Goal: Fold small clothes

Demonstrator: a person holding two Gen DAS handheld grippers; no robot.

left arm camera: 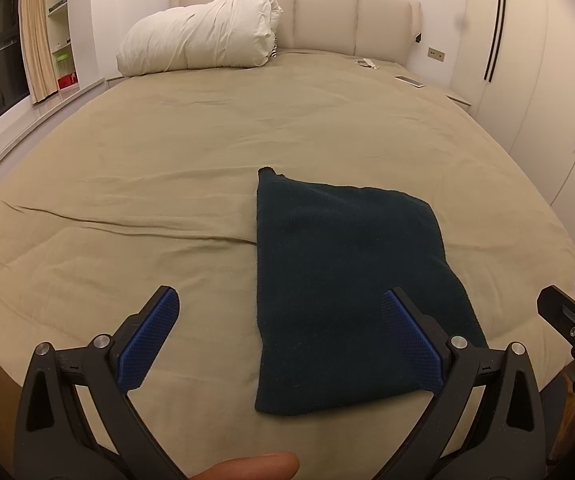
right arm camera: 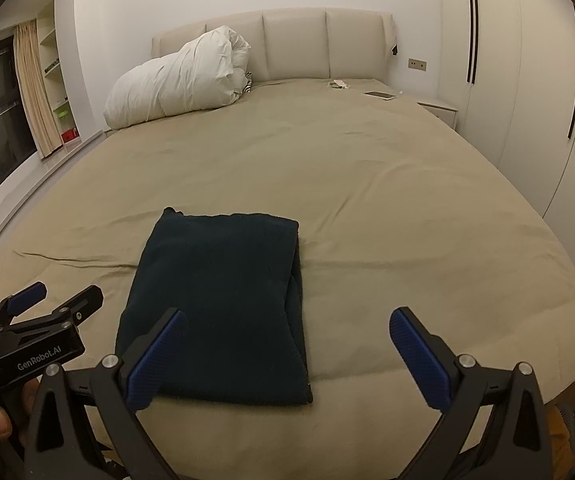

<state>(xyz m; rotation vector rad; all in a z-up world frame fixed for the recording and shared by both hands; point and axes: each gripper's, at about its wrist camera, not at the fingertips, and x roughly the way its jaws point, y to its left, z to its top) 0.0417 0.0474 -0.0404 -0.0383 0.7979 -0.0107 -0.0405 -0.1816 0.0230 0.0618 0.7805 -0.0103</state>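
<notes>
Both claws spread wide, empty, above a folded dark garment.
Left claw [left arm camera: 279, 316] and right claw [right arm camera: 287, 334] hovering nearest; dark teal garment [right arm camera: 219, 300] flat on bed [right arm camera: 407, 220]; rolled duvet [right arm camera: 175, 84] beyond. Risk: pinching only the top layer, undoing the fold.

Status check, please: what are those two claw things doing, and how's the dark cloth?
Both grippers open, left, right, holding nothing. Dark cloth folded, flat on the bed. Nothing in the way.
</notes>
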